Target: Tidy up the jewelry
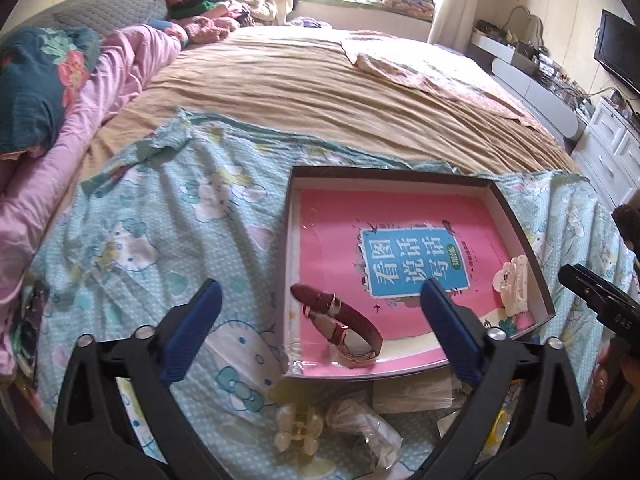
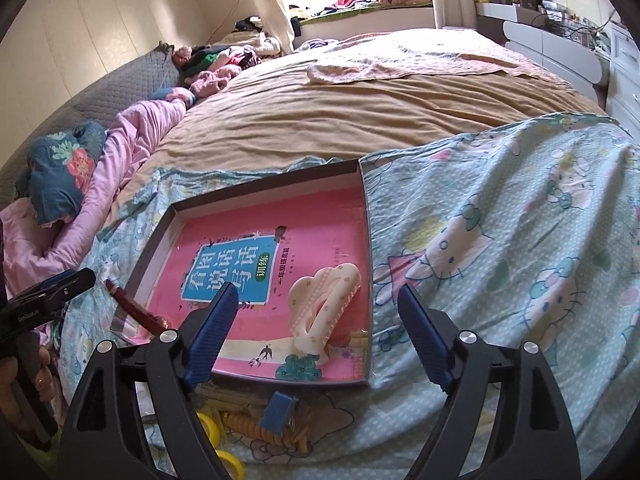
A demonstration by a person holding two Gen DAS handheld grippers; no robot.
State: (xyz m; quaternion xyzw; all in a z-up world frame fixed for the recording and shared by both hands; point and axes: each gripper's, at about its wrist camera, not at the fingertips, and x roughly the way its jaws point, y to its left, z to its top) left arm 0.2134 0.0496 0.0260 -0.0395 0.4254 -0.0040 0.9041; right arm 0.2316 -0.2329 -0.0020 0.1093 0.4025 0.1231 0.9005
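Here, a shallow cardboard tray (image 1: 520, 220) lined with a glossy pink book sits on the cartoon-print sheet (image 1: 160, 208). Inside its near left corner lies a watch (image 1: 340, 322) with a burgundy leather strap; a cream scalloped hair claw (image 2: 324, 304) rests by the tray's right wall. Both the left hand-held gripper (image 1: 320, 324) and the right hand-held gripper (image 2: 320, 332) are spread, holding nothing, over the tray's near edge.

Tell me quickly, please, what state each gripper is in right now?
Left gripper: open, holding nothing, above the watch in the box.
Right gripper: open, holding nothing, above the hair clip.
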